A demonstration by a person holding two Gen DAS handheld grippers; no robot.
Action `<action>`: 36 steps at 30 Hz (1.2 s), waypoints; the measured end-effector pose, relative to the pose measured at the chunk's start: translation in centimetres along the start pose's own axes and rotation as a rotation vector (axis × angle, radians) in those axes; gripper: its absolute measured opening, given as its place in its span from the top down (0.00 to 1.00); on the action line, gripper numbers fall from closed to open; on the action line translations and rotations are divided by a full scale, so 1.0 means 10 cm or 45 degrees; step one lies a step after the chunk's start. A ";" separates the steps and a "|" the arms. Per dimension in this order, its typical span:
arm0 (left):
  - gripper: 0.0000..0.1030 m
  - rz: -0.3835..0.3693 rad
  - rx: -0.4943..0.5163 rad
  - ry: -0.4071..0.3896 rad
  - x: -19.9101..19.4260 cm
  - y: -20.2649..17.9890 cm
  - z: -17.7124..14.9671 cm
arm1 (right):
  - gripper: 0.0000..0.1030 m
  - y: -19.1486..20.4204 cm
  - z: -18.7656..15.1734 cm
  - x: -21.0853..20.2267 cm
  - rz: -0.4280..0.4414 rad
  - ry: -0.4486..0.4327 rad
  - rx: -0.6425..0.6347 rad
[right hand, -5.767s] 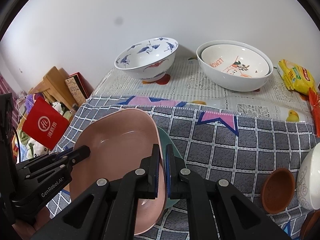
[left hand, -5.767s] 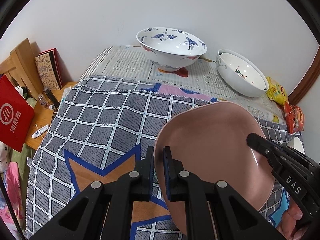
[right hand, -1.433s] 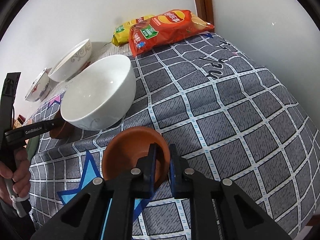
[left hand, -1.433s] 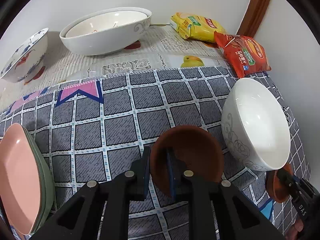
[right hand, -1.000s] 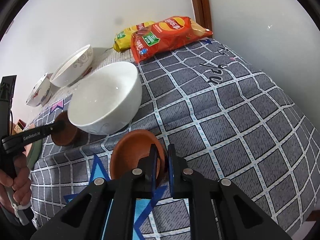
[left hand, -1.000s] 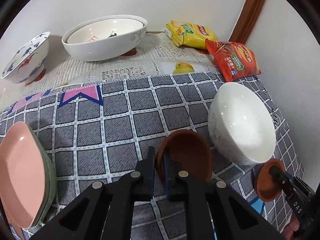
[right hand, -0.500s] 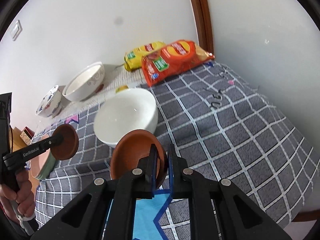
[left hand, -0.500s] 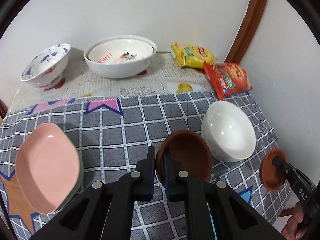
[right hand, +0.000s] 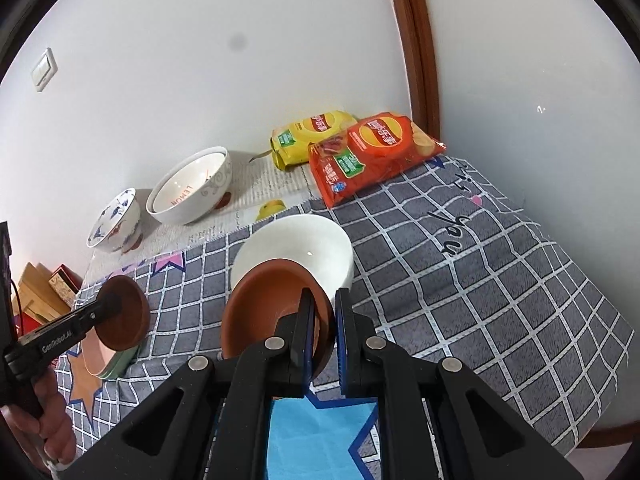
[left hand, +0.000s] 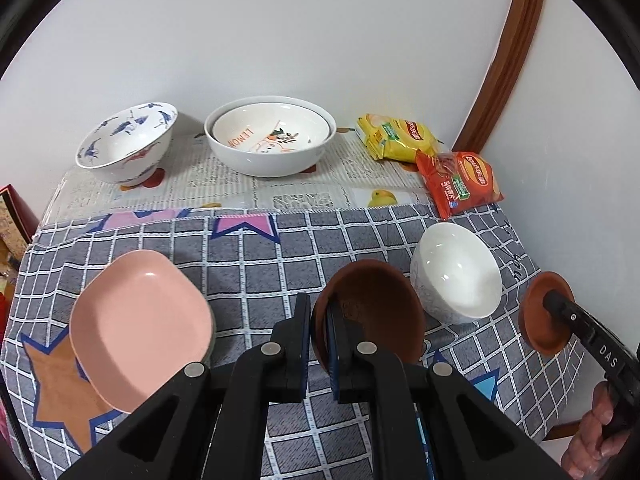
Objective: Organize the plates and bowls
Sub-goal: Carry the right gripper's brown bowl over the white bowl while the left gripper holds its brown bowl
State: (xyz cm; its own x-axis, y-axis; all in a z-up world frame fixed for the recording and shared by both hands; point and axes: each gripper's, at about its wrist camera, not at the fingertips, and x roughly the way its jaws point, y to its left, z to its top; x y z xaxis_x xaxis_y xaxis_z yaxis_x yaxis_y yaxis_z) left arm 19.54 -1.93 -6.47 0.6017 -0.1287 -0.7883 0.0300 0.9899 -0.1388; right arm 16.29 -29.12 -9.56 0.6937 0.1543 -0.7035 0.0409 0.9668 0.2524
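Two brown saucers are off the surface, one in each of my tongs. My left tongs (left hand: 319,322) are clamped tight on the rim of the larger brown saucer (left hand: 376,312), which hangs tilted above the grey checked cloth (left hand: 256,264). My right tongs (right hand: 323,326) are pinched just as tightly on the edge of the second brown saucer (right hand: 268,308), held in front of the plain white bowl (right hand: 304,248). That white bowl sits on the cloth near the red snack bag (right hand: 372,152) and the yellow snack bag (right hand: 308,132). To the left on the cloth lies the pink plate (left hand: 140,324), stacked on a green plate (right hand: 122,362) whose edge I can just see. At the back by the wall stand the blue-patterned bowl (left hand: 128,144) and the nested pair of white bowls (left hand: 272,140), apart from each other
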 end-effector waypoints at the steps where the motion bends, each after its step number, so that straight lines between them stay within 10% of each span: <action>1: 0.92 0.006 -0.006 -0.001 -0.01 0.03 0.00 | 0.90 0.02 0.01 0.00 0.000 -0.002 -0.005; 36: 0.92 0.040 -0.064 0.039 0.28 0.39 0.12 | 0.90 0.18 0.27 1.11 -0.091 0.173 -0.101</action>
State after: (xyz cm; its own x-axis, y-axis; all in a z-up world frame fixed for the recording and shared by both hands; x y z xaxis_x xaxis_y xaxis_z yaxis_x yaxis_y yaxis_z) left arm 22.31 1.68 -8.54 0.5772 -0.1000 -0.8104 -0.0292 0.9893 -0.1428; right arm 26.01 -26.21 -15.10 0.5872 0.1058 -0.8025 0.0259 0.9885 0.1493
